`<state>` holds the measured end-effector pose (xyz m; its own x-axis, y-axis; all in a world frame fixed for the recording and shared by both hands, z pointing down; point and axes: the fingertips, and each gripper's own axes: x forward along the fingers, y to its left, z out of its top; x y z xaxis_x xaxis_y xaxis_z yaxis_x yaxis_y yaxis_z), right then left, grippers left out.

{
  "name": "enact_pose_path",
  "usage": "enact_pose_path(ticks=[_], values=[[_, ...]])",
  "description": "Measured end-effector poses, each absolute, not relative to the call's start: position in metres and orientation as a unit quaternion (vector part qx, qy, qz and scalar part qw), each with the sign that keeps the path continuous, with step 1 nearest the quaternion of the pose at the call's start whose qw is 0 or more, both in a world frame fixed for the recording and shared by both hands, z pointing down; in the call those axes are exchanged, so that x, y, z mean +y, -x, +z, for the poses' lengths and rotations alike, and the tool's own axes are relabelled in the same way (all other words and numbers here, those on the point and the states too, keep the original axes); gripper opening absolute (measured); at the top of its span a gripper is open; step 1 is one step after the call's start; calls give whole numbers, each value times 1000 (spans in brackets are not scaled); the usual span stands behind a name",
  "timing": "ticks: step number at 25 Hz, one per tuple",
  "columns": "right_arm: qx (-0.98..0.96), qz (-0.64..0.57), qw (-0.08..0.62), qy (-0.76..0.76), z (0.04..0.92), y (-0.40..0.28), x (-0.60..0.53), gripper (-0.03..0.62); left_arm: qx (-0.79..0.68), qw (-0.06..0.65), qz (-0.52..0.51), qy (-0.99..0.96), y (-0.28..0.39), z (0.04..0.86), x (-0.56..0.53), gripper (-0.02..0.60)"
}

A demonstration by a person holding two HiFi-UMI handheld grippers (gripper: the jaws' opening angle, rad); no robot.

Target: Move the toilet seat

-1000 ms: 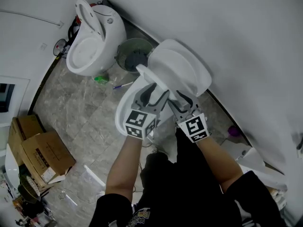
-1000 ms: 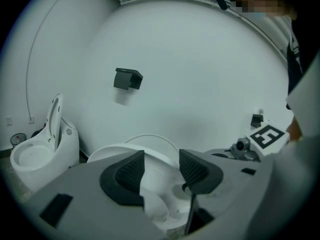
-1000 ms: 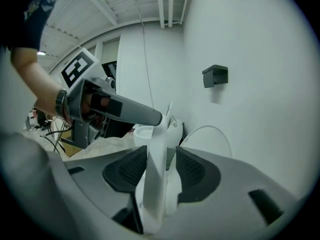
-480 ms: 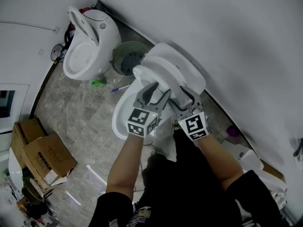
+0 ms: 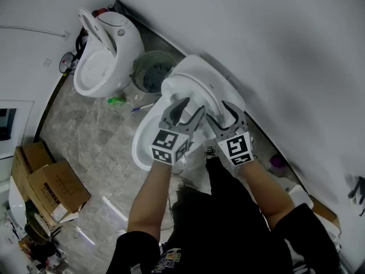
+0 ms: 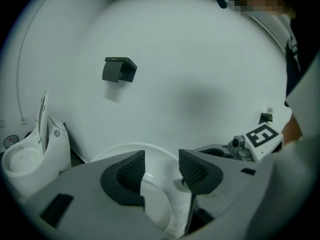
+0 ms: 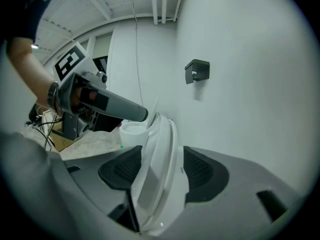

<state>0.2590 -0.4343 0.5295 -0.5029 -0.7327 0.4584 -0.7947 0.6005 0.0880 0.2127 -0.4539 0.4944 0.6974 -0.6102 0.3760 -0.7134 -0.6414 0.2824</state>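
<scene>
toilet seat (image 5: 206,88) stands raised on edge, long axis near vertical.

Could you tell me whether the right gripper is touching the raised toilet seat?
Cannot tell. The right gripper view shows the toilet seat edge between the right gripper's parted jaws, overlapping one pad, but neither a clear gap nor pressing shows.
</scene>
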Motion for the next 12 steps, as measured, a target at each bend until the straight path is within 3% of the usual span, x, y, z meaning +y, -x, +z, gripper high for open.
enact_pose_path(ticks=[12], values=[[-879, 46, 213, -425, 492, -242, -441, 255, -398, 188, 103, -892, -175, 466, -450, 181]])
